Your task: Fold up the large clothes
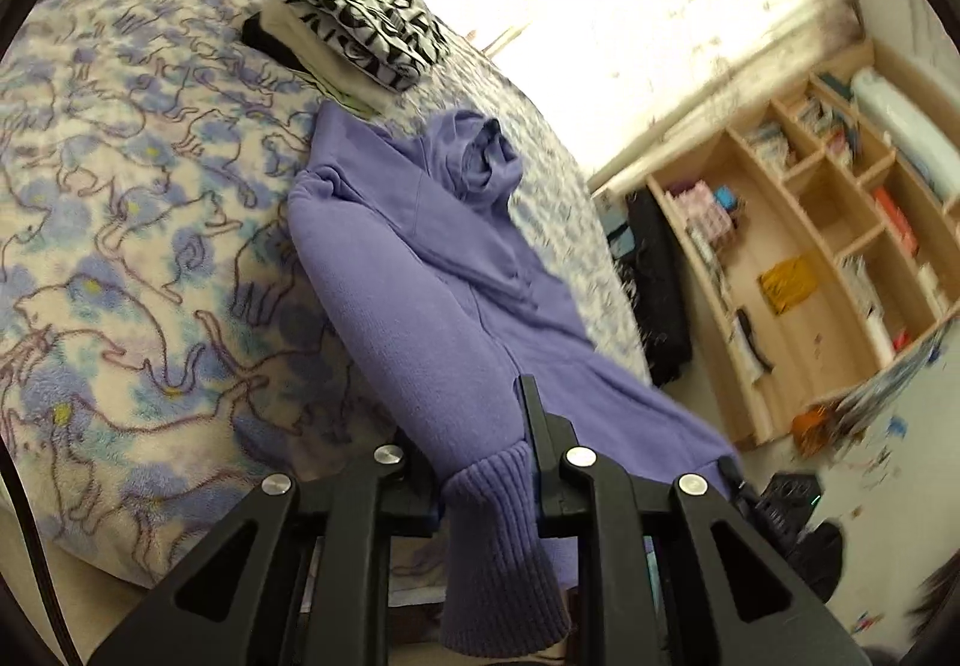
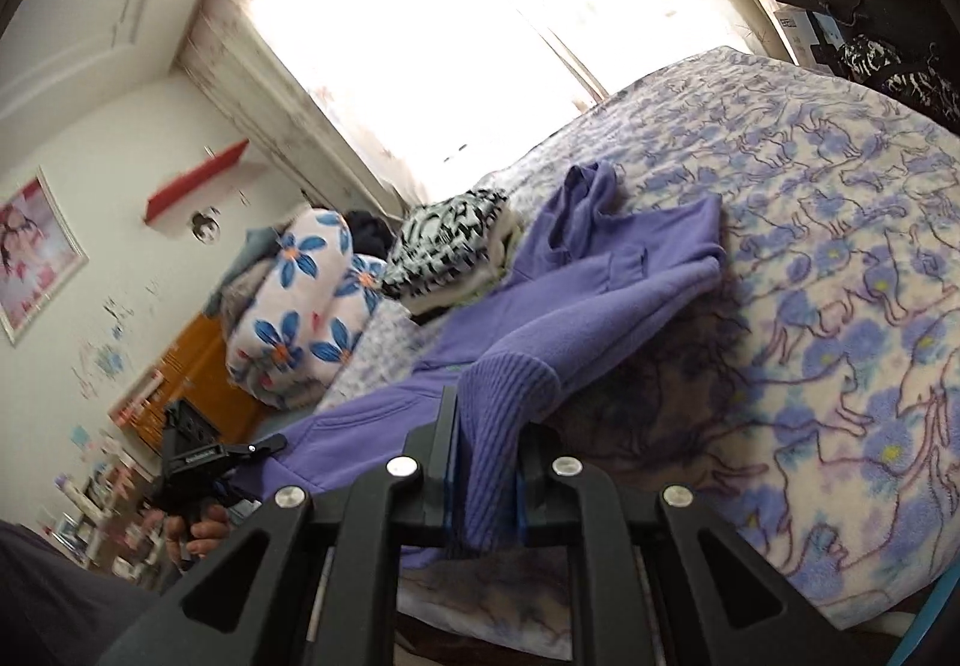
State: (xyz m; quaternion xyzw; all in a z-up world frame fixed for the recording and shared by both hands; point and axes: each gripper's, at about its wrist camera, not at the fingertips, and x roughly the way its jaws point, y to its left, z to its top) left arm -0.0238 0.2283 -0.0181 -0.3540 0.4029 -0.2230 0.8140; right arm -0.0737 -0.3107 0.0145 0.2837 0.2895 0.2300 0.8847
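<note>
Left wrist view: I am seeing my left gripper clamping narrow on a ribbed cuff of the purple hoodie, the cuff hanging down between the black fingers toward the camera. The hoodie is lying stretched across the cat-print fleece blanket on the bed, its sleeve running up from my jaws to the shoulder and its hood bunching at the far end. Just beyond the hood, a stack of folded clothes is sitting on the blanket, a black-and-white patterned piece on top. Off the bed's far side, a wooden cubby shelf is standing against the wall. In the right wrist view, my right gripper is likewise pinching tight on the other ribbed cuff, with the sleeve rising from the jaws toward the body of the garment, which is draping over the bed edge. A rolled quilt with blue flowers is resting beside the folded stack. At the lower left a hand is gripping the other tool's handle, though that corner is blurring and I cannot make out its jaws from here.
</note>
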